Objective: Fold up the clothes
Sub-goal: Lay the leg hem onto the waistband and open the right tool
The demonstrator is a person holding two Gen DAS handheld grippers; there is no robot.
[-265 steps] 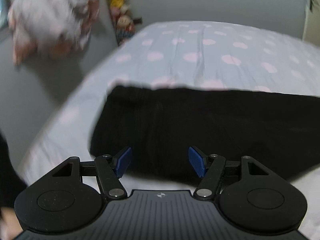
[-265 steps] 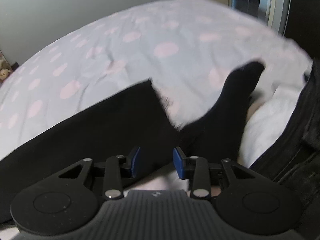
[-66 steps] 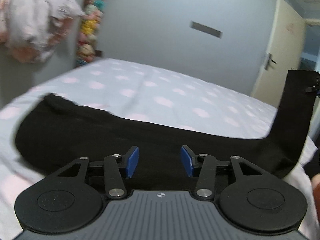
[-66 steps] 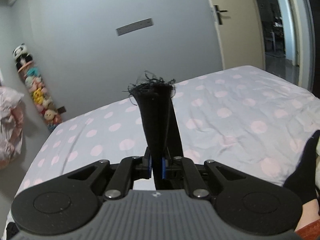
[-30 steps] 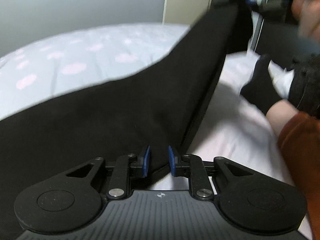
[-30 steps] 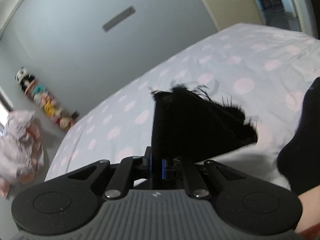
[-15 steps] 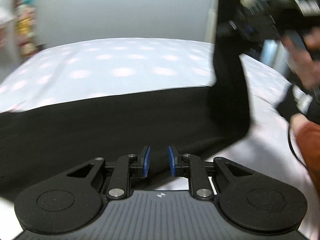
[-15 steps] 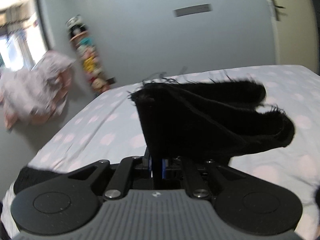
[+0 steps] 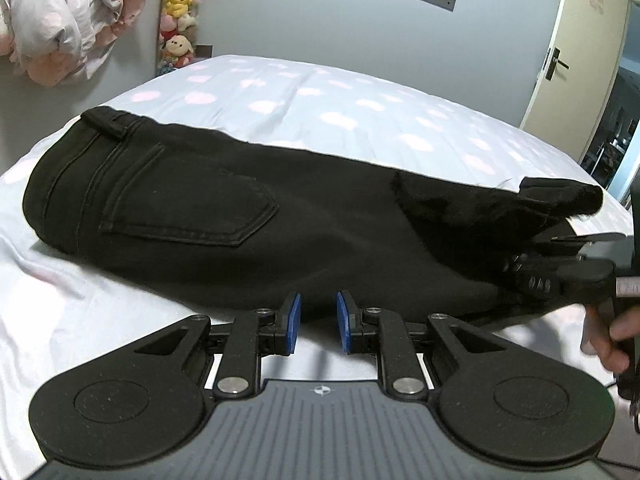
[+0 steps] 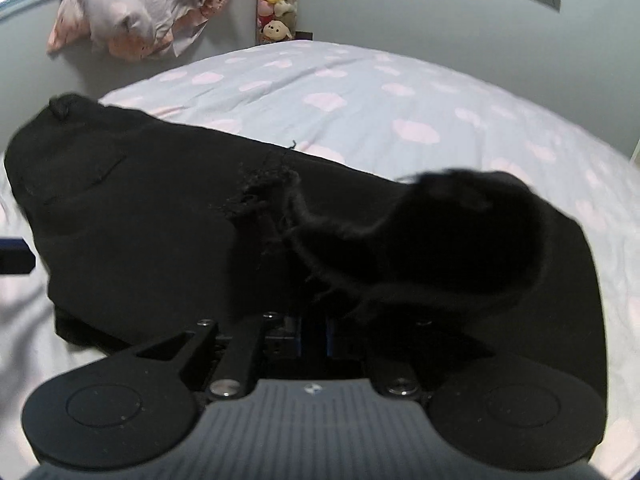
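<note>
A pair of black jeans (image 9: pixel 208 204) lies across a bed (image 9: pixel 360 104) with a pale blue sheet and pink spots. The waistband end with its back pocket (image 9: pixel 188 204) sits at about 9 o'clock in the left wrist view. The legs run off toward 3 o'clock.

At 6 o'clock in that view, the left tongs (image 9: pixel 317 322) sit just at the near edge of the jeans. Their blue tips are a little apart and nothing is between them.

At 3 o'clock, the frayed leg ends (image 9: pixel 560 196) are lifted off the rest of the jeans. The right tongs (image 9: pixel 520 268) are there, with a hand (image 9: pixel 612 332) on the handle at the picture's edge.

In the right wrist view, the right tongs (image 10: pixel 313 334) are clamped on the black leg cloth, and only a thin strip of blue tip shows. The frayed leg ends (image 10: pixel 460 232) curl up in front of them, over the rest of the jeans (image 10: pixel 140 220).

Behind the bed, at 11 o'clock, a bundle of pale and pink cloth (image 9: pixel 60 20) hangs by the grey wall. Beside it, a column of soft toys (image 9: pixel 180 20) stands in the corner. At 2 o'clock, a cream door (image 9: pixel 580 52) shows.
</note>
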